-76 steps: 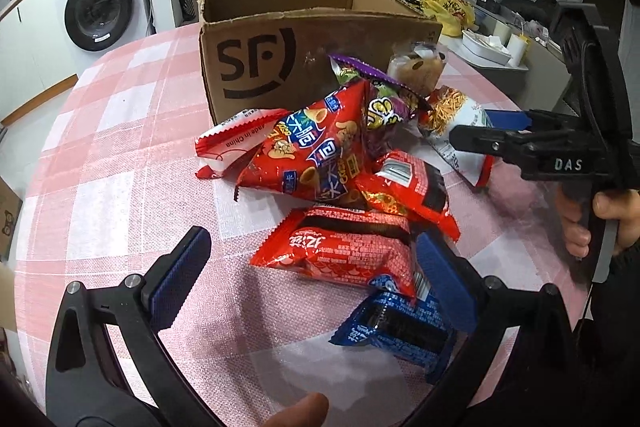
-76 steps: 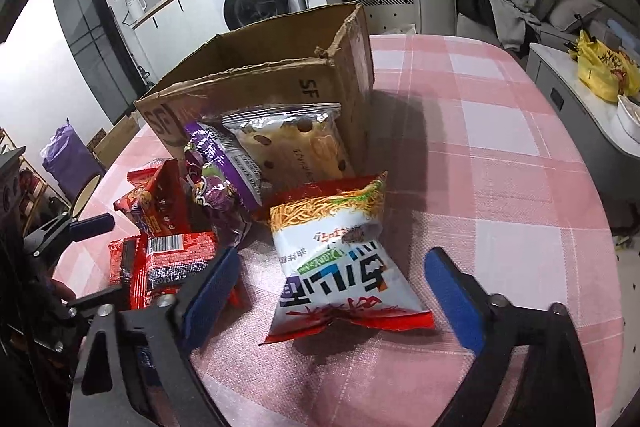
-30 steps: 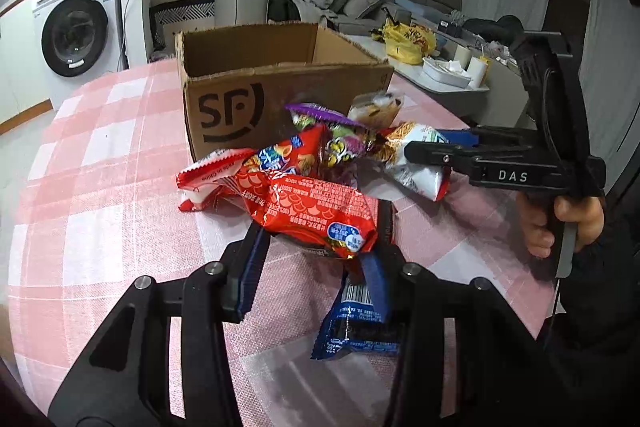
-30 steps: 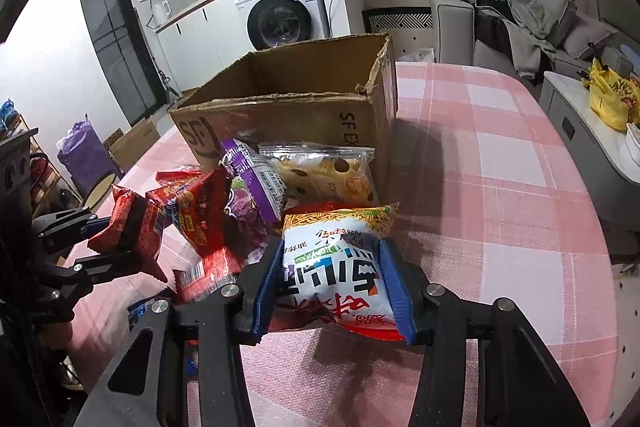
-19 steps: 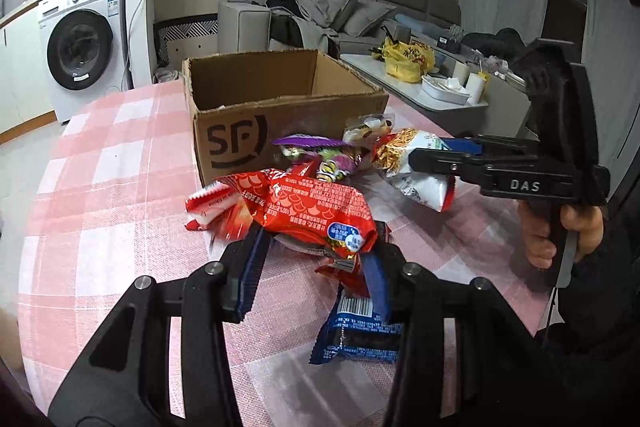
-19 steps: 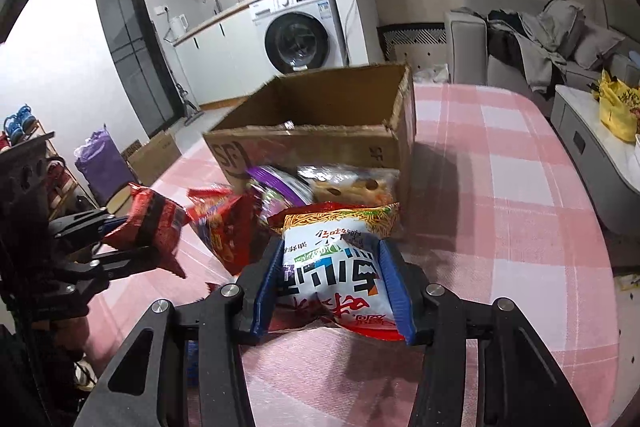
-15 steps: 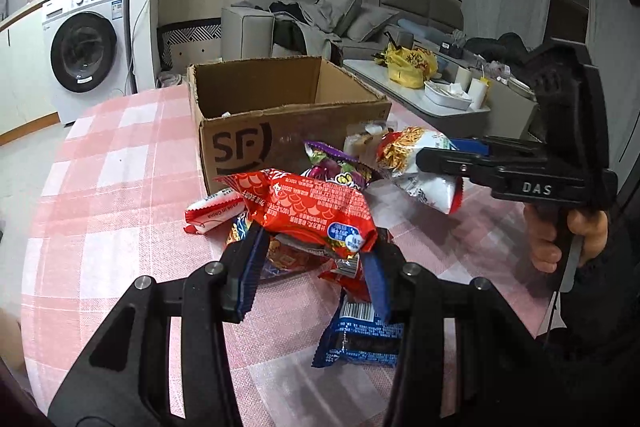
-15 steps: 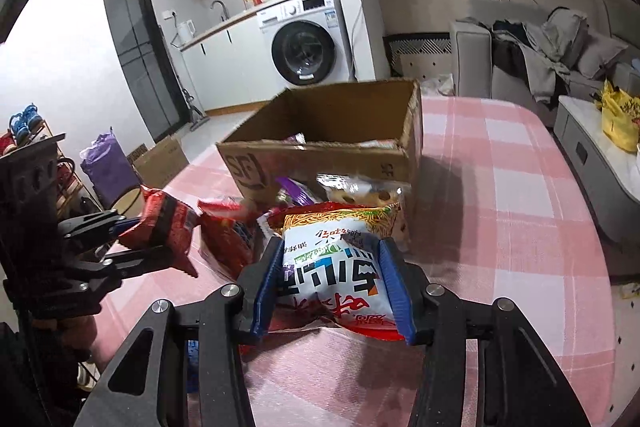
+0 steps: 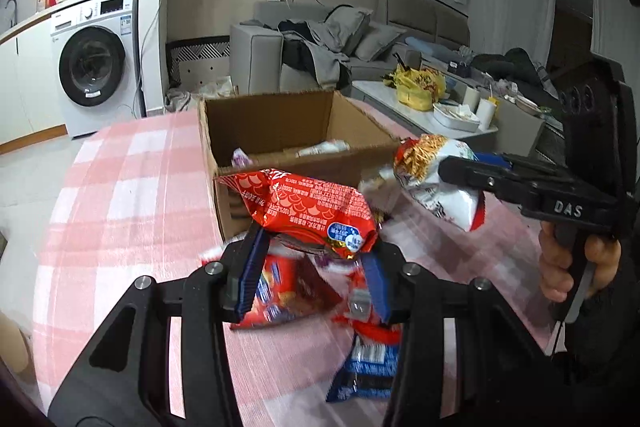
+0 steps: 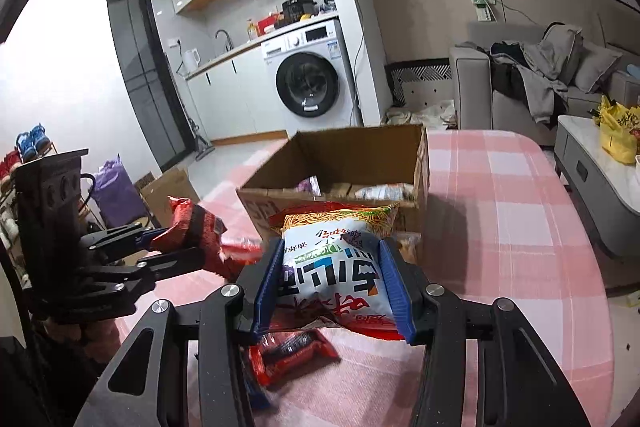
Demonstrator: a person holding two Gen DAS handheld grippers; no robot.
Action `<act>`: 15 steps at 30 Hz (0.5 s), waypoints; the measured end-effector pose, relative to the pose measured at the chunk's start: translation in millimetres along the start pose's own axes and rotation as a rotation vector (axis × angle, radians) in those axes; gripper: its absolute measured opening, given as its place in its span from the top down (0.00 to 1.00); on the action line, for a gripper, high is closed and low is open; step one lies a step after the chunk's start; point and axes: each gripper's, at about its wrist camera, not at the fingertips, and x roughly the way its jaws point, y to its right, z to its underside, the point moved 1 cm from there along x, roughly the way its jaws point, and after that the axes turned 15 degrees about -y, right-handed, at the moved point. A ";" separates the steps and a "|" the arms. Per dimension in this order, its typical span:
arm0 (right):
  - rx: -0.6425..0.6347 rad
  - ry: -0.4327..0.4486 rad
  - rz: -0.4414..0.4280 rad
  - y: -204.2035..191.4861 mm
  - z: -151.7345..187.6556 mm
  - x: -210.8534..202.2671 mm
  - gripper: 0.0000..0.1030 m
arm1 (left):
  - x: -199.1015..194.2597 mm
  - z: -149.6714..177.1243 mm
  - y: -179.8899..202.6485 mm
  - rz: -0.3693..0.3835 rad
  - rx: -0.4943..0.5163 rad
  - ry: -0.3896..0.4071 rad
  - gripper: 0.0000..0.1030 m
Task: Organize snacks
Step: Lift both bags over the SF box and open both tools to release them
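My left gripper (image 9: 316,263) is shut on a red snack packet (image 9: 312,207), held above the table in front of the open cardboard box (image 9: 276,119). In the right wrist view the same packet (image 10: 192,227) shows at the left in that gripper (image 10: 176,247). My right gripper (image 10: 332,279) is shut on a white noodle bag (image 10: 332,259) with a red top edge, lifted just short of the box (image 10: 360,151). That bag (image 9: 436,179) also appears at the right of the left wrist view. A few packets lie inside the box.
Red and blue snack packets (image 9: 364,367) lie on the pink checked tablecloth (image 9: 132,195) under the grippers. A hand (image 9: 576,267) holds the right gripper's handle. A washing machine (image 9: 96,67), a sofa and a side table stand beyond the table.
Both grippers have risen with their packets, and the inside of the box now shows. The snack pile has dropped lower in both views.
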 end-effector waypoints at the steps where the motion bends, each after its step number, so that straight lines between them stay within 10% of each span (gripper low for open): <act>1: 0.002 0.006 0.001 -0.9 -3.5 -1.0 0.53 | -0.7 -3.3 -1.3 -0.001 -0.002 0.006 0.59; 15: 0.038 0.055 0.013 0.3 -48.2 3.3 0.53 | 3.0 -58.1 -23.8 -0.012 -0.037 0.074 0.59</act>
